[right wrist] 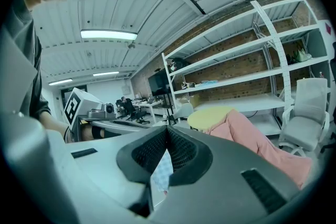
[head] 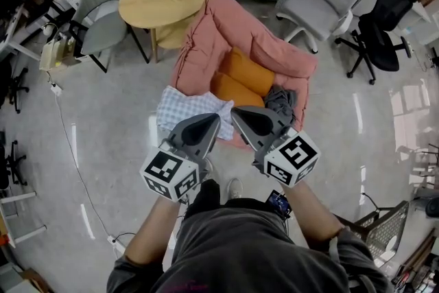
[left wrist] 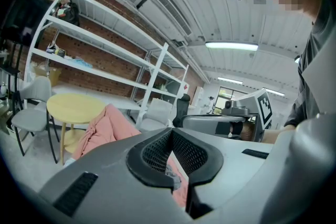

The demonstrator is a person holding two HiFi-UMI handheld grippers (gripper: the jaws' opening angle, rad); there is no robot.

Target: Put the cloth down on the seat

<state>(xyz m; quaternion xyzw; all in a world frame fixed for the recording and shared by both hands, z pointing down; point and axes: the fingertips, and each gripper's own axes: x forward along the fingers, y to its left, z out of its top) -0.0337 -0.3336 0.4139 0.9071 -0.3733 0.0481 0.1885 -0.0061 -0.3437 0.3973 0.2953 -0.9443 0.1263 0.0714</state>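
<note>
**Operator:** On the armchair (head: 226,31), front left corner: is that the cloth?

**Spotter:** Yes. Your checked cloth (head: 186,110) lies spread there. One edge touches the orange cushions (head: 245,75), and the near part seems to hang over the chair's front. A second, dark grey cloth (head: 281,101) sits bunched just right of the cushions.

**Operator:** And my hands?

**Spotter:** You carry nothing. Your left hand-held gripper (head: 215,119) has its jaws together with only air at the tips, and your right hand-held gripper (head: 235,112) is the same. Both hover side by side just short of the checked cloth, which shows below them.

**Operator:** How will it handle?

**Spotter:** I judge it light, thin and limp, so it won't keep a shape and will droop from wherever you pinch it. A flat layer gives closed tips little to bite. You would do better to open up and take a raised fold or a corner, ideally one with each hand, well apart, so it hangs open rather than bunching. It isn't fragile, but it may slip from a shallow pinch, so get the fabric deep between the pads.
</note>
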